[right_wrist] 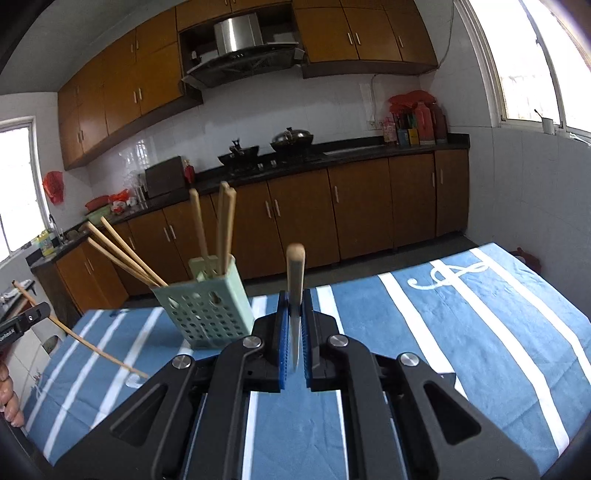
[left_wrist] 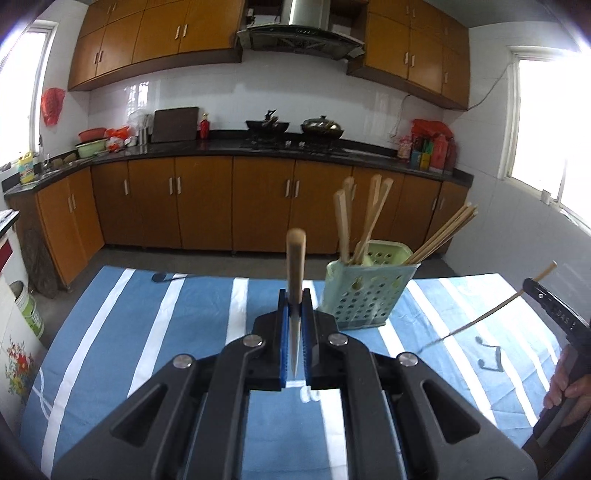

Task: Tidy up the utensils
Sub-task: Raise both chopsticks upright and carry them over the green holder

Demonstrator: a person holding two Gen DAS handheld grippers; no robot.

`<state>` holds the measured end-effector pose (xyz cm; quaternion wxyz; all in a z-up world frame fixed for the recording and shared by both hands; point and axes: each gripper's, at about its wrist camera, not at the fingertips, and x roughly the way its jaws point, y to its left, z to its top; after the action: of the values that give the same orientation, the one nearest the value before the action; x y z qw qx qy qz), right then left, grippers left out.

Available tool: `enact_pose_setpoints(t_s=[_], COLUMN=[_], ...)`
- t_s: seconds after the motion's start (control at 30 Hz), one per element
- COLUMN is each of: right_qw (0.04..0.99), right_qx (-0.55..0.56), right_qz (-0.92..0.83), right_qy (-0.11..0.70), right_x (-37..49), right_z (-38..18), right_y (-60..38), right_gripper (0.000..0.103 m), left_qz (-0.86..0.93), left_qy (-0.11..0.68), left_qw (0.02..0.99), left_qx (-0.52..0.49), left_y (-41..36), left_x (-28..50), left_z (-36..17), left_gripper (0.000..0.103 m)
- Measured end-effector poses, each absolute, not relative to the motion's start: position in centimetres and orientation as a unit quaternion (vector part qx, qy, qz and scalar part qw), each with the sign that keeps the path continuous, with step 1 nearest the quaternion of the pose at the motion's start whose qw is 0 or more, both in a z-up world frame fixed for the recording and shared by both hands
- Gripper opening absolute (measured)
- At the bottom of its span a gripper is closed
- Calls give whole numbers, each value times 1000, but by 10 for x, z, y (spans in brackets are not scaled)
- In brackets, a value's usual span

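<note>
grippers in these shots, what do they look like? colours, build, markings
Both match: the left gripper and right gripper have matte black angular linkage bodies with cut-out windows, round silver pivot bolts and ribbed blue pads. Seen from the side, the right one bears small white lettering, too small to read. No cables or sleeves visible.

One holder (left_wrist: 369,291) — two clamped chopsticks (left_wrist: 296,258) (left_wrist: 480,318)

Blue striped tablecloth (left_wrist: 207,332), wooden cabinets (left_wrist: 203,199), range hood (left_wrist: 303,33), two woks (left_wrist: 321,127)
</note>
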<state>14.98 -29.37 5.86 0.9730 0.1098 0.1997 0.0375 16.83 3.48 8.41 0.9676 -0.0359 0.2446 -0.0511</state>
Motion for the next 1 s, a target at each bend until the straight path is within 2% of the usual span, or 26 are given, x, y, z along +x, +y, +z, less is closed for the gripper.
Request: enact_pose_setpoints(t_s=[0.2,0.57,0.7,1.0], right_qw=[975,983,986,986], right_qx=[137,149,136,124], right_qz=[86,104,93,88], right_qy=[152,6,2,68], right_x=[151,175,204,251], right_z=[105,184,179,130], right_y=[-285,-254,-241,-224], right_gripper=[7,7,7,7], left_qz=[-93,-94,-81,-72], left_qy=[203,105,97,118], left_qw=[974,987,988,986], left_qx=[-40,-80,-90,-93], left_y=[10,-25,-27,-27], left_x=[171,215,239,278], left_z=[126,200,198,160], left_gripper=[7,7,7,7])
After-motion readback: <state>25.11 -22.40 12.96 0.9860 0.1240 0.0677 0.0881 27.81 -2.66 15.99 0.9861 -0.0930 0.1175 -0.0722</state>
